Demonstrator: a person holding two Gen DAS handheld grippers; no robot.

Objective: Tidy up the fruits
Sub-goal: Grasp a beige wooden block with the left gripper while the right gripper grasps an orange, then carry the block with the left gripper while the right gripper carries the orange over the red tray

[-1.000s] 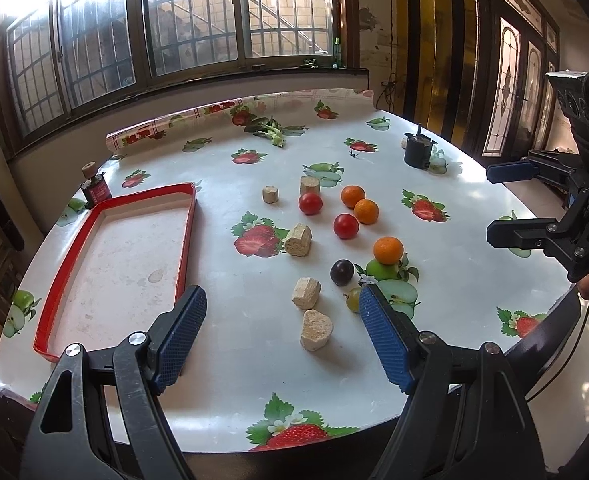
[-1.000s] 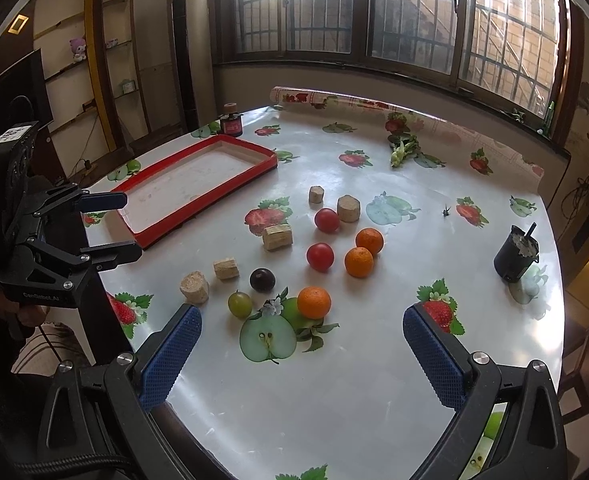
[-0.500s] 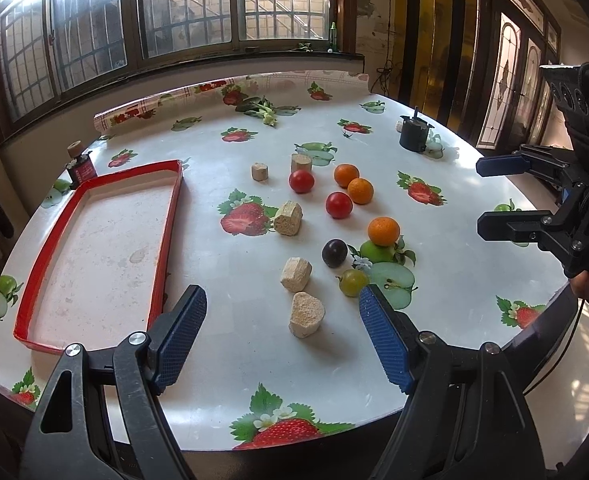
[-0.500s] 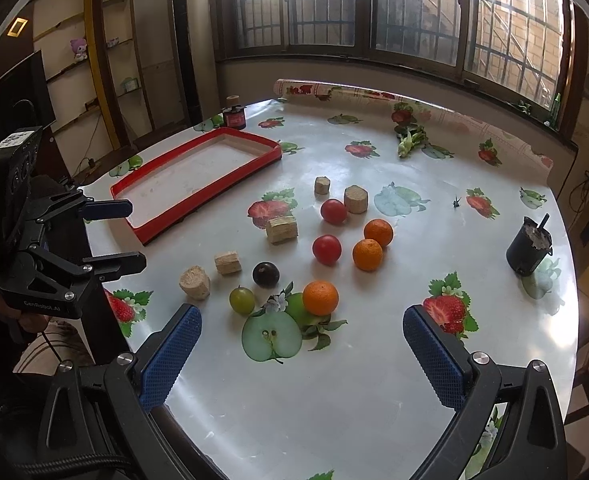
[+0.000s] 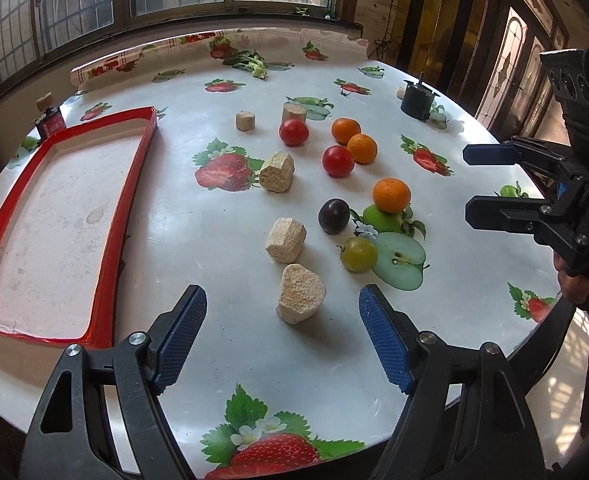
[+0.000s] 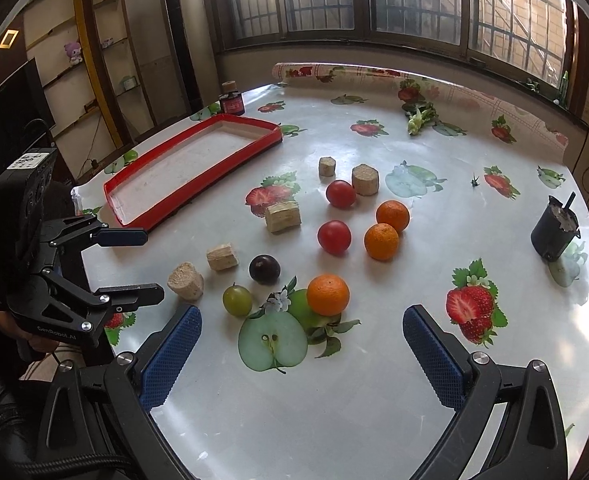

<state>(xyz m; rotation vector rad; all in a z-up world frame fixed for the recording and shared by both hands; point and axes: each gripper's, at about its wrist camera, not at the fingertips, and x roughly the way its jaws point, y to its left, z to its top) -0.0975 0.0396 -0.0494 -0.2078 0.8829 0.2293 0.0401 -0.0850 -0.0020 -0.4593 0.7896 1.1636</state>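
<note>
While the left gripper (image 5: 282, 312) hangs spread wide and empty above the table's (image 5: 214, 224) near edge, its wrist view puts a pale cork-like chunk (image 5: 300, 299) directly between the fingers, not a fruit. The fruit lies further out: a green grape (image 5: 359, 254), a dark plum (image 5: 333, 216), three oranges, the nearest (image 5: 391, 195) resting over a printed apple, and two tomatoes (image 5: 337, 161). The red tray (image 5: 110, 216), presumably the goal, sits bare at left. Closing from here would likely grab the chunk; reaching past it could knock it into the grape and send round fruit rolling. Printed strawberries and apples on the cloth could be mistaken for real fruit.

From the right wrist view, the right gripper (image 6: 301, 336) is likewise open and holding nothing, aimed toward the nearest orange (image 6: 328, 294) and grape (image 6: 237, 300). The left gripper (image 6: 128, 264) hovers beside the chunk (image 6: 185, 281); both arms converging there risk a collision. What fills the black cup (image 6: 554, 234) is unclear, and the table's near rim is cut off.
</note>
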